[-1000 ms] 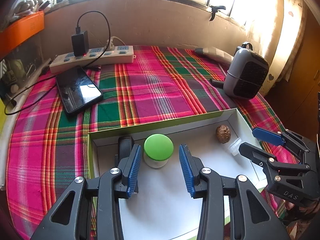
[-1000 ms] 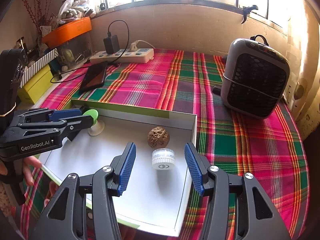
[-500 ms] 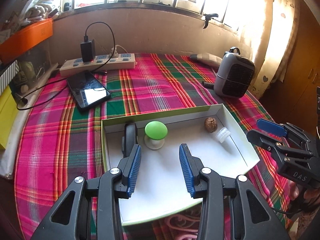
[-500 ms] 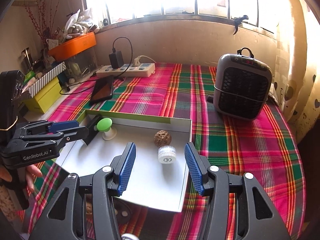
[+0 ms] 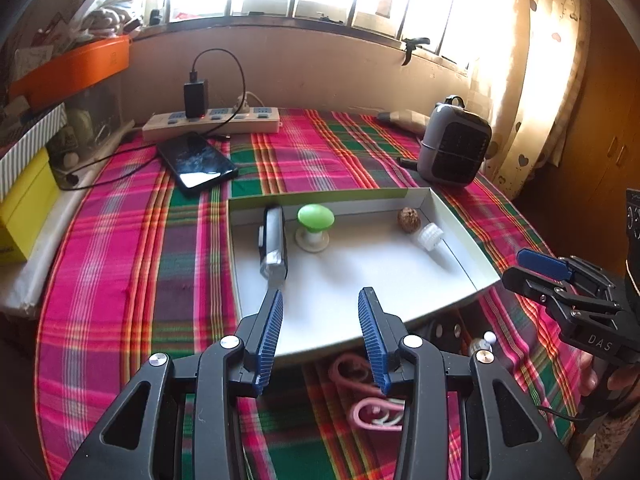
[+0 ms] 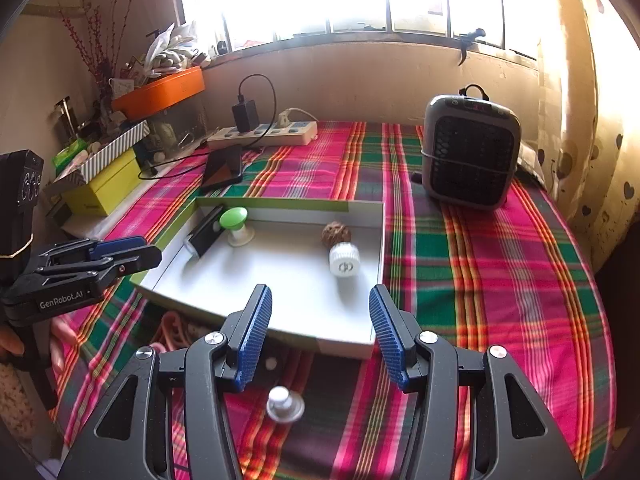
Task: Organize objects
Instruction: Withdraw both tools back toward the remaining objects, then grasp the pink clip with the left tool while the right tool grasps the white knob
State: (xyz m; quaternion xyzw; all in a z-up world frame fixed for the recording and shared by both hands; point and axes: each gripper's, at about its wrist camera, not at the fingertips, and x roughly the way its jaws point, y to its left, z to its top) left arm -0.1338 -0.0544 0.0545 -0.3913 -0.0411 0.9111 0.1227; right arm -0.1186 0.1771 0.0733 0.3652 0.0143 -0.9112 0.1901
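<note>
I see the shallow white tray (image 5: 452, 216) lying on the plaid-covered worktop (image 5: 120, 248), its near edge just past my fingertips in both views. Four things sit inside it: a dark flat device (image 5: 273, 242) along the left wall, a green-capped knob (image 5: 315, 226) just beside it near the back wall, a walnut (image 5: 409, 219) toward the right rear corner, and a white ribbed cap (image 5: 430, 236) touching or nearly touching the walnut, close to the right wall. The middle and near half of the tray floor lie bare.

My left hand-held gripper (image 5: 320, 320) hangs over the near edge with jaws apart and nothing between them. My right hand-held gripper (image 6: 320, 320) stands likewise parted and empty above the tray's near right corner.

Beyond the tray, pink looped items (image 5: 368, 396) and a small white knob (image 6: 285, 404) lie on the cloth near me. To the right there is open cloth up to the grey heater (image 6: 472, 152). Behind, a phone (image 5: 196, 164) and power strip (image 5: 212, 124) sit near the wall; boxes (image 6: 100, 188) crowd the left edge.
</note>
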